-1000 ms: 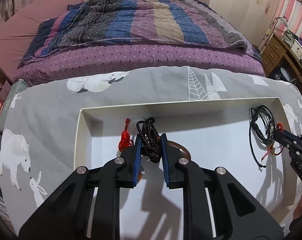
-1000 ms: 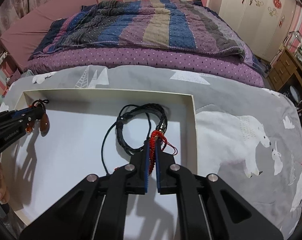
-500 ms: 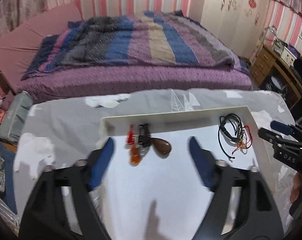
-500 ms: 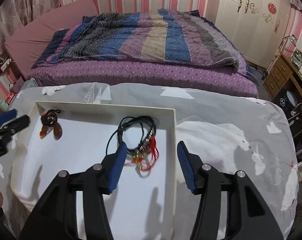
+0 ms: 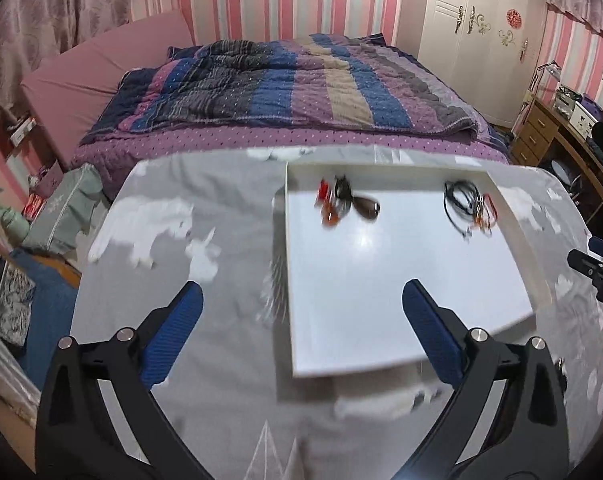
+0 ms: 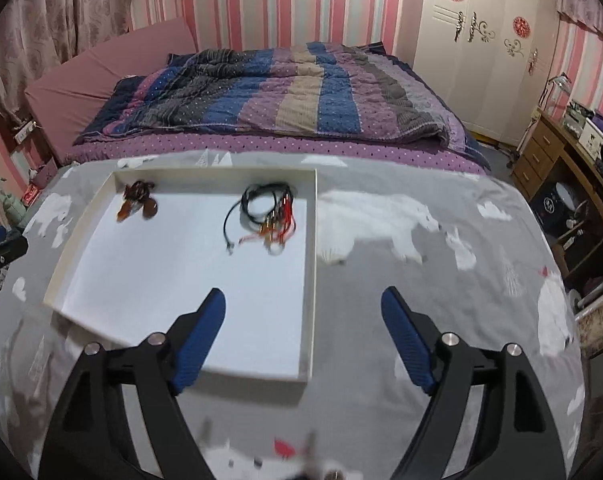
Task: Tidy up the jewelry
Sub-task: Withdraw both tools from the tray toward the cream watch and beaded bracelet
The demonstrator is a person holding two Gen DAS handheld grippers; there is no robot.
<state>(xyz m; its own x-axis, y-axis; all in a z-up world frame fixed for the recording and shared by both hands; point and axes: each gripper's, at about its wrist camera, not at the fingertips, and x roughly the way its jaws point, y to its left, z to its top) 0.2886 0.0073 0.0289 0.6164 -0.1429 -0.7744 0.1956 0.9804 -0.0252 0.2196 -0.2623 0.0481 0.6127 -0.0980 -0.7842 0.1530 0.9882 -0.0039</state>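
A white tray (image 5: pixel 401 292) lies on a grey bear-print cloth. At its far left lies a bunch of red, black and brown jewelry (image 5: pixel 343 204); it shows in the right wrist view too (image 6: pixel 139 200). At its far right lie black cord necklaces with red strings (image 5: pixel 471 206), also in the right wrist view (image 6: pixel 269 212). My left gripper (image 5: pixel 301 320) is open and empty, held above the tray's near left edge. My right gripper (image 6: pixel 303 324) is open and empty above the tray's near right edge (image 6: pixel 309 280).
The cloth covers a table (image 6: pixel 441 288) in front of a bed with a striped quilt (image 6: pixel 281 96). A wooden desk (image 6: pixel 557 156) stands at the right. The right gripper's tip (image 5: pixel 597 260) shows at the left view's right edge.
Both grippers let go of the jewelry, opened wide and pulled back and up from the tray. The two jewelry bunches now lie in the tray's far corners.
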